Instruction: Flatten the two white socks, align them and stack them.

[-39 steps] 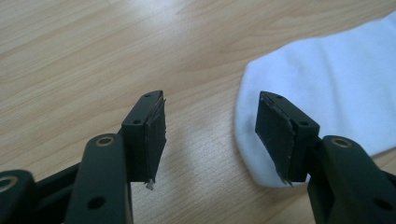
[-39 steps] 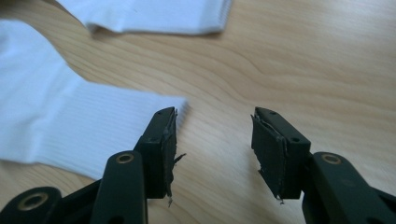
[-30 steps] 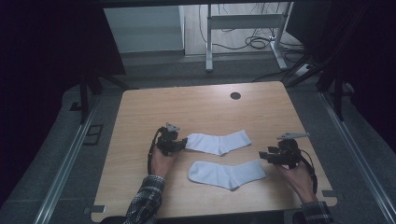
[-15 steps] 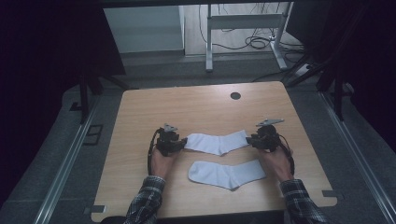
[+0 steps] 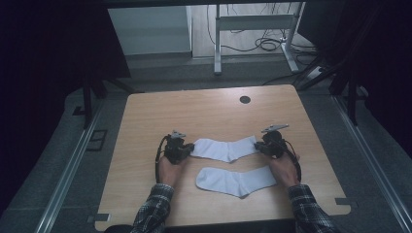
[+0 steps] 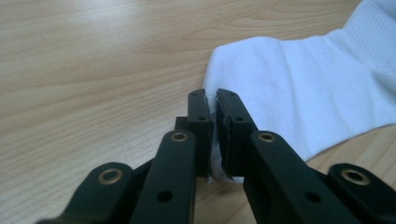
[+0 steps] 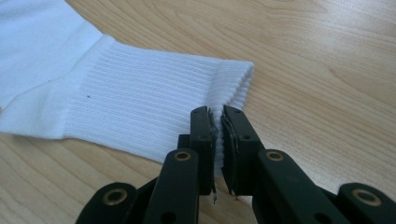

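Two white socks lie flat on the wooden table (image 5: 204, 116). The far sock (image 5: 224, 148) stretches between my two grippers. My left gripper (image 5: 186, 149) is shut on its toe end (image 6: 280, 88), its jaws having just closed with the fabric pinched between the pads. My right gripper (image 5: 261, 145) is shut on the ribbed cuff (image 7: 154, 93) of the same sock, its jaws also having just closed on the cuff edge (image 7: 231, 81). The near sock (image 5: 235, 180) lies loose between the person's hands, closer to the front edge.
A round black hole (image 5: 245, 99) marks the table's far side. Metal rails (image 5: 73, 165) run along the floor on both sides. Behind the table stand a desk frame (image 5: 252, 29) and cables. Plaid sleeves (image 5: 155, 208) enter from the bottom.
My right gripper has moved left from the table's right side to the far sock's cuff. The left gripper stayed at the toe end.
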Demonstrator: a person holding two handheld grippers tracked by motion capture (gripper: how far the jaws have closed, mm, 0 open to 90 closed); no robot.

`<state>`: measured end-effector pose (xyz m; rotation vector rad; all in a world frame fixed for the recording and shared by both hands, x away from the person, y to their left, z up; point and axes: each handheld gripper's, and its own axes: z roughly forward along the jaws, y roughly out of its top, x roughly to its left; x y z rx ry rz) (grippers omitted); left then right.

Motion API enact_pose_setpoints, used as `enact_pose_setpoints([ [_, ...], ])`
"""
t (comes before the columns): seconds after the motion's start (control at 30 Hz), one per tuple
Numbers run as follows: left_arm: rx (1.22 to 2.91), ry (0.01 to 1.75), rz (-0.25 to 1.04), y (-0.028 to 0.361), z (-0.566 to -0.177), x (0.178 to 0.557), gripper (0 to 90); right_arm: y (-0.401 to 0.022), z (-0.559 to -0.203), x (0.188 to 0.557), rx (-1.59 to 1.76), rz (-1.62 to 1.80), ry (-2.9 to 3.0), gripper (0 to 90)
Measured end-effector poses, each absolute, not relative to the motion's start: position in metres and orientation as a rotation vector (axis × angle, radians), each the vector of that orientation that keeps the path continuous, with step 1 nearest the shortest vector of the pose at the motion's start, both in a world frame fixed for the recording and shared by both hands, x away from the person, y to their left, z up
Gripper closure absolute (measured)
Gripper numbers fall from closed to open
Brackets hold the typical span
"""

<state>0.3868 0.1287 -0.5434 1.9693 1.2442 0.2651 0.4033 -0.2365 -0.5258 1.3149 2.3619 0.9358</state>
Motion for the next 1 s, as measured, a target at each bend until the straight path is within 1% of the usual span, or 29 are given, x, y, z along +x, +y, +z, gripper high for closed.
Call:
enact_pose_setpoints([
  [0.23,1.948,1.228,0.265,0.131,-0.534,0.383,87.1,-0.243,-0.520,0.397,1.321,0.972,2.360,83.0],
  [0.47,1.953,1.185,0.278,0.129,-0.514,0.374,87.0,-0.250,-0.500,0.385,1.259,1.022,2.357,83.3],
  [0.73,1.961,1.119,0.273,0.127,-0.500,0.353,86.9,-0.262,-0.484,0.365,1.220,1.059,2.360,83.3],
  [1.0,1.938,1.073,0.233,0.131,-0.491,0.321,86.7,-0.271,-0.471,0.333,1.173,1.088,2.397,83.5],
])
